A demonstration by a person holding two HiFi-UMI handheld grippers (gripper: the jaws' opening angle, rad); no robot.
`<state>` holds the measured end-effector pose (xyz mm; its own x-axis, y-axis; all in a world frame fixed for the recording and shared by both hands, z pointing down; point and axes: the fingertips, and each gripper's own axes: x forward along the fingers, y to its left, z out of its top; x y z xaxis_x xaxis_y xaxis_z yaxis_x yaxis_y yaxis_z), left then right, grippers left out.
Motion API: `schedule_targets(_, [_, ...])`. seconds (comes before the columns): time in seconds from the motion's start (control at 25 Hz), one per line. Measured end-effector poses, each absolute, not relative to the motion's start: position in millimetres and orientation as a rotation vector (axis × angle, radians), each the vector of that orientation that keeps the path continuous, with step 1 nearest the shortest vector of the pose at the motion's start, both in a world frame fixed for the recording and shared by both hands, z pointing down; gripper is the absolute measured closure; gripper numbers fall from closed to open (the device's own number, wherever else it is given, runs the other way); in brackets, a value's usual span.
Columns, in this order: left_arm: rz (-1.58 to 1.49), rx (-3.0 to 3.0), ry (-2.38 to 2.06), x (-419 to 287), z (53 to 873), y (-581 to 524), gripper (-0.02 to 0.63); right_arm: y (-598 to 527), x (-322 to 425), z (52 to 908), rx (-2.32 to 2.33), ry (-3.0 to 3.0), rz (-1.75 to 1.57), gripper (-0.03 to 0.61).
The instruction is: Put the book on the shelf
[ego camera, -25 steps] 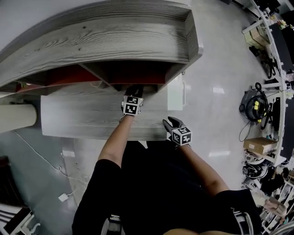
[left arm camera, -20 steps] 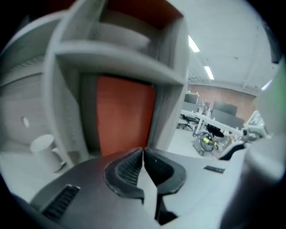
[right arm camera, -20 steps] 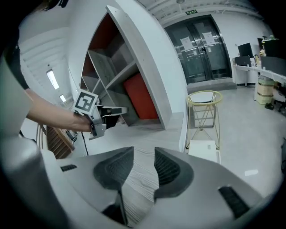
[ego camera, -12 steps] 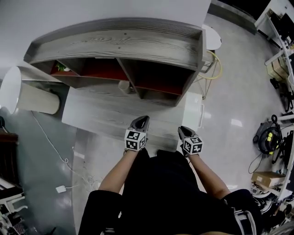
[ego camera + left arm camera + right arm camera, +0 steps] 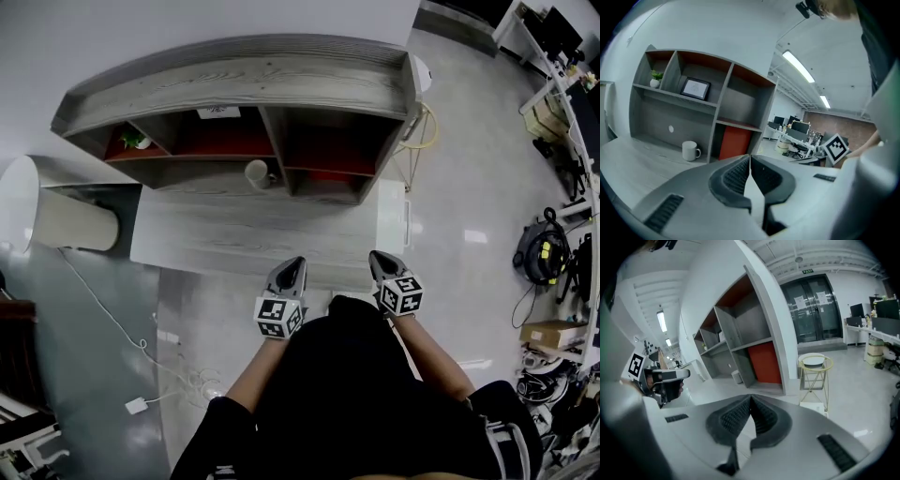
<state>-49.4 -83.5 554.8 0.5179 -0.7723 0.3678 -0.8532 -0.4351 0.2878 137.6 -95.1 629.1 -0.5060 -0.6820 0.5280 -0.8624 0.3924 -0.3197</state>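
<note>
A grey wooden shelf unit (image 5: 234, 89) stands on a desk (image 5: 234, 246). A red upright slab, apparently the book (image 5: 735, 143), stands in the lower compartment right of the divider; it also shows red in the right gripper view (image 5: 764, 363). My left gripper (image 5: 292, 265) is shut and empty, held back from the desk's front edge, jaws meeting (image 5: 750, 157). My right gripper (image 5: 377, 257) is beside it, also shut with nothing between the jaws (image 5: 751, 397). Both hang close to the person's body, well clear of the shelf.
A white mug (image 5: 690, 150) sits on the desk under the shelf. A small plant (image 5: 656, 77) and a framed picture (image 5: 695, 87) stand on upper shelves. A yellow-ringed stool (image 5: 814, 363) stands right of the unit. A white cylinder (image 5: 56, 216) lies at the left.
The left gripper has pulled out of the shelf compartment and back toward the body. The right gripper's jaws have come together. The head view now takes in the whole shelf from farther back.
</note>
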Motion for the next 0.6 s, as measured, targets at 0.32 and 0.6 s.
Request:
schedule_targets(0.32, [0.118, 2.45, -1.31, -120.9, 487.0, -37.4, 0.598, -16.2, 69.2, 558.5, 1.46, -2.358, 0.635, 0.578])
schedule_targets(0.6, [0.066, 2.546, -1.319, -201.0, 456.6, 27.5, 0.597, 57.9, 7.9, 513.7, 1.571, -2.374, 0.552, 0.578])
